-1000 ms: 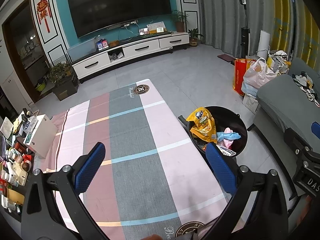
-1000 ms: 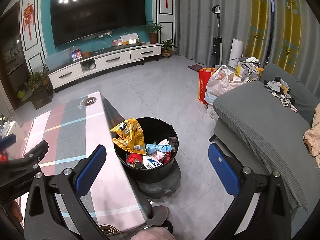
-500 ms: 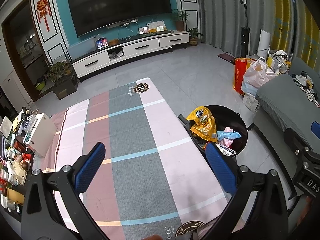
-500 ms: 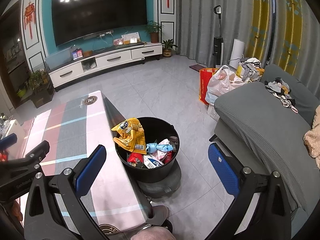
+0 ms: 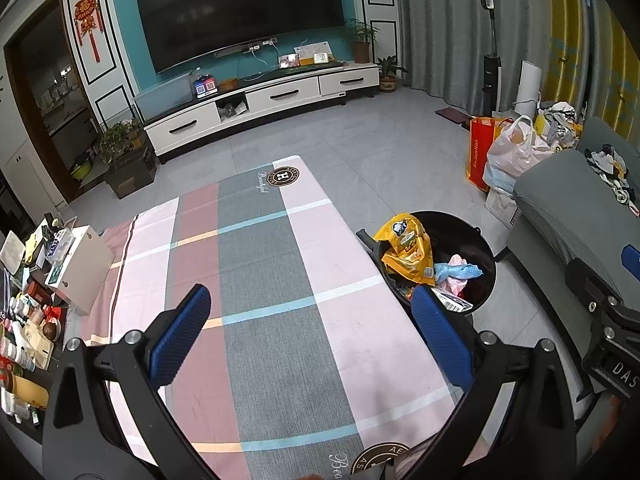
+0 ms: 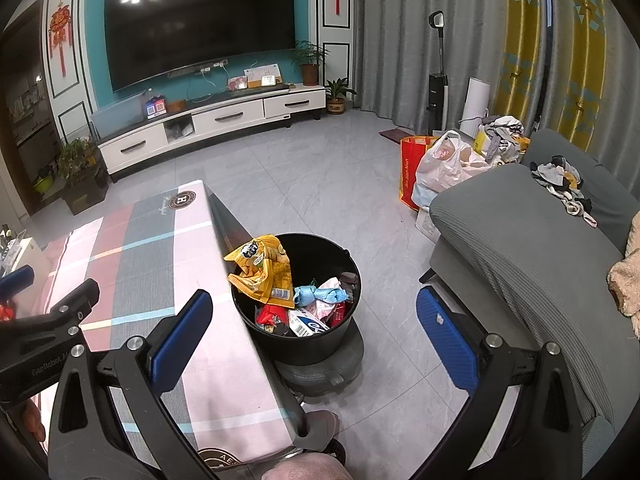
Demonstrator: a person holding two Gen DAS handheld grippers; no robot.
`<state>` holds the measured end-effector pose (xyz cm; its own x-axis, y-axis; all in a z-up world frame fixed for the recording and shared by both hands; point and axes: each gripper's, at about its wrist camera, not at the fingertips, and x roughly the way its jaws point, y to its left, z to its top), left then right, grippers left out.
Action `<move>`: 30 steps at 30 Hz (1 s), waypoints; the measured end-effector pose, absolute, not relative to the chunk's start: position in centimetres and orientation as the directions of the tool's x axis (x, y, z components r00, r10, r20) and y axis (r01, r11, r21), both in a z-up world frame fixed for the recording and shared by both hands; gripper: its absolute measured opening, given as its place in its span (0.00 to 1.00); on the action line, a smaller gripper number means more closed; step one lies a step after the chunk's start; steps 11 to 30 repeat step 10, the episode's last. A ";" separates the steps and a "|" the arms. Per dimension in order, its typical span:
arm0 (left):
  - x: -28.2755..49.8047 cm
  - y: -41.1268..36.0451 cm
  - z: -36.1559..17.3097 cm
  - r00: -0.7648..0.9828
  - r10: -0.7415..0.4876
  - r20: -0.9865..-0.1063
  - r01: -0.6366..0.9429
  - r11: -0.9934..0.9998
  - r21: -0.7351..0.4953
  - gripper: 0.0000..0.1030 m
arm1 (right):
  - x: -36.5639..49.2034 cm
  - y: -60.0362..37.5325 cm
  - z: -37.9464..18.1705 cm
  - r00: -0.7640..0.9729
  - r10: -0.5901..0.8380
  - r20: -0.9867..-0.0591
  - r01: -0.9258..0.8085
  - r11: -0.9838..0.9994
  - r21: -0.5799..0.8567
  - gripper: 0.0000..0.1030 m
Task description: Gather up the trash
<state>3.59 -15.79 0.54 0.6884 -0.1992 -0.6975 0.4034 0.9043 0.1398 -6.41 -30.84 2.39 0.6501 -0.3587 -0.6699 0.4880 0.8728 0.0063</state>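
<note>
Where the table's (image 5: pixel 272 264) right edge drops off, a black bin (image 6: pixel 320 344) is set on the floor, touching that edge. Inside are packed a yellow snack bag (image 6: pixel 262 270), draped over the rim nearest the table with its long axis running toward the TV, a blue wrapper (image 6: pixel 316 294), red packets and a white carton. Left gripper (image 5: pixel 308 336) is held above the tablecloth, jaws spread wide, empty. Right gripper (image 6: pixel 314 336) is held over the bin, likewise spread and empty.
</note>
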 end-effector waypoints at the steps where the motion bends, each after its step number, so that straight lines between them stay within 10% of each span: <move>1: 3.6 -15.8 0.5 0.687 -0.201 -0.699 0.405 0.904 0.138 0.97 | -6.4 -30.8 2.4 0.650 -0.358 -0.671 0.488 0.873 0.007 0.97; 30: 3.7 -15.7 0.3 0.682 -0.200 -0.703 0.406 0.903 0.137 0.97 | -6.4 -30.8 2.4 0.650 -0.359 -0.670 0.489 0.873 0.006 0.97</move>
